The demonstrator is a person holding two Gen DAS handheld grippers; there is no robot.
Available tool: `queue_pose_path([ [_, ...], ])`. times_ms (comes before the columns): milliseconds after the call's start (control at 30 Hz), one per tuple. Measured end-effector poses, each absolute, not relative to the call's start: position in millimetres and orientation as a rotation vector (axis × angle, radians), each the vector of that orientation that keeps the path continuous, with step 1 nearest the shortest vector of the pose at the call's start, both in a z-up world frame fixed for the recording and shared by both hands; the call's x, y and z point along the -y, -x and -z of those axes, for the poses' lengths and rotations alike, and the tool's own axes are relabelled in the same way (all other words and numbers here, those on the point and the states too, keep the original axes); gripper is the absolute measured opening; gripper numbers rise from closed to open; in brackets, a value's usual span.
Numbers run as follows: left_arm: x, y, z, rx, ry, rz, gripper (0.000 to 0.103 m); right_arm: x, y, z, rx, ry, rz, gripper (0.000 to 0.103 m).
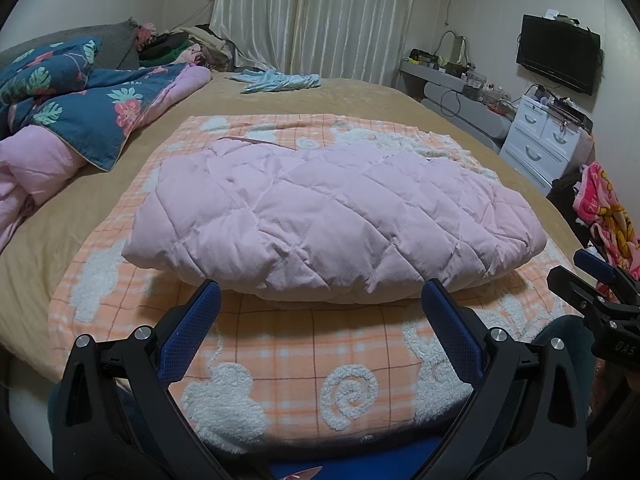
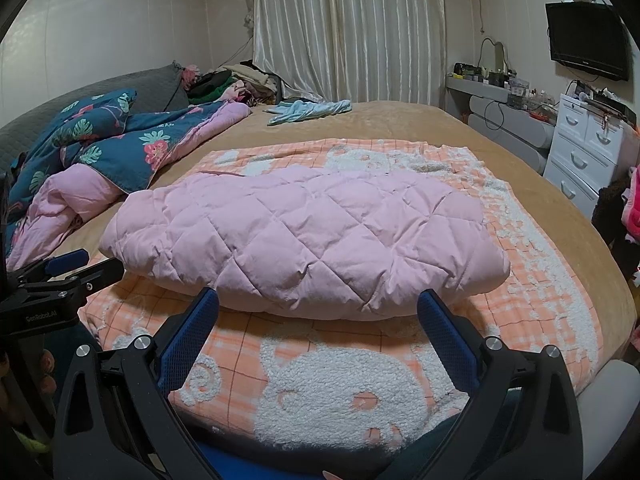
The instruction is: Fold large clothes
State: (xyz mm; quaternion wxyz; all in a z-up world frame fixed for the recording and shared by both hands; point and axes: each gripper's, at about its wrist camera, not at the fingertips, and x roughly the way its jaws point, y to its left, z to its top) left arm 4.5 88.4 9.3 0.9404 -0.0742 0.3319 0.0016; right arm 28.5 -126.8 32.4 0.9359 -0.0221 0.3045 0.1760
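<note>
A pink quilted garment [image 1: 332,212] [image 2: 308,236] lies folded into a thick bundle on an orange checked blanket [image 1: 304,352] [image 2: 532,300] spread over the bed. My left gripper [image 1: 320,292] stands open just short of the bundle's near edge, nothing between its blue pads. My right gripper [image 2: 318,300] is open too, at the same near edge, and holds nothing. Each gripper shows in the other's view: the right gripper [image 1: 592,280] at the right edge, the left gripper [image 2: 72,268] at the left edge.
A blue floral quilt with pink lining [image 1: 72,112] is heaped at the left of the bed [image 1: 360,96]. A light blue cloth [image 1: 280,80] lies at the far end. White drawers [image 1: 544,140] and a wall TV [image 1: 558,54] stand to the right.
</note>
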Motion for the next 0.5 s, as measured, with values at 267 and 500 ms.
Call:
queue_pose_path([
  [267, -90.2, -4.0, -10.4, -0.675, 0.16, 0.004, 0.094, 127.3, -27.9, -32.7, -0.621, 0.047, -0.359, 0.099],
  [500, -89.7, -2.2, -12.8, -0.671, 0.164, -0.003, 0.094, 127.6, -27.3, -33.5, -0.621, 0.044, -0.365, 0.099],
])
